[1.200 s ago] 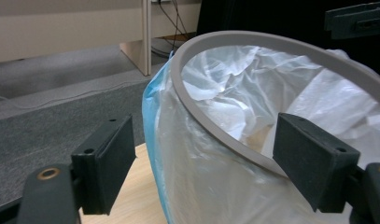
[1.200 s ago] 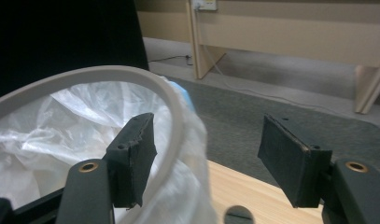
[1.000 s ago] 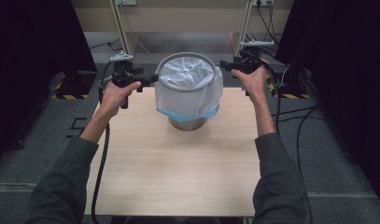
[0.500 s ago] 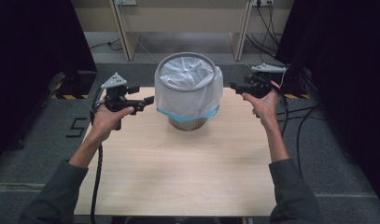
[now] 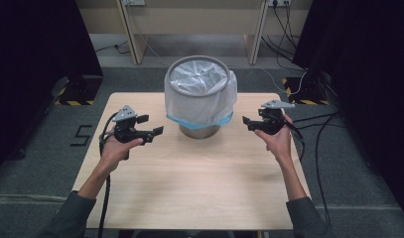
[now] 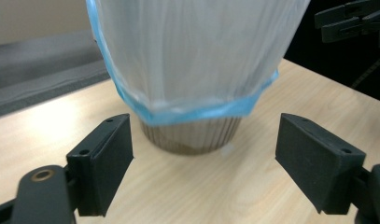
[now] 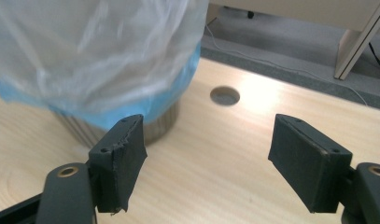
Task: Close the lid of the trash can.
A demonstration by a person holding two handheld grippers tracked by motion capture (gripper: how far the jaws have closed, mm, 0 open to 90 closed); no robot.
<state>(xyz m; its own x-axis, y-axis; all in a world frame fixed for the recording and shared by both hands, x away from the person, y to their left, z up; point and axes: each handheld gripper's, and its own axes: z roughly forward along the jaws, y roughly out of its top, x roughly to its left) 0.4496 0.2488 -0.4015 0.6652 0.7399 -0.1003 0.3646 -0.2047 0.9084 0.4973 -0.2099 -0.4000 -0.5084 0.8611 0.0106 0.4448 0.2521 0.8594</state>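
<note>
A round grey bin [image 5: 198, 130] stands at the back middle of the wooden table [image 5: 199, 183]. A clear white bag [image 5: 199, 94] with a blue hem lines it and folds down over its rim. My left gripper [image 5: 157, 131] hovers left of the bin, open, pointing at its base [image 6: 192, 137] below the bag [image 6: 192, 51]. My right gripper [image 5: 245, 121] hovers to the right of the bin, open. Its jaws have just been opening, with nothing between them. In the right gripper view [image 7: 206, 158] the bag's hem [image 7: 131, 112] hangs just ahead on the left.
A round cable hole [image 7: 224, 95] sits in the tabletop behind the bin. Desk legs [image 5: 127, 32] stand on the floor beyond the table. Cables [image 5: 318, 129] trail on the right, and striped floor plates [image 5: 73, 101] flank the table. The other gripper [image 6: 351, 18] is seen past the bag.
Both hands have dropped from the bin's rim and pulled outward and toward the person. They now hover low at the bin's sides.
</note>
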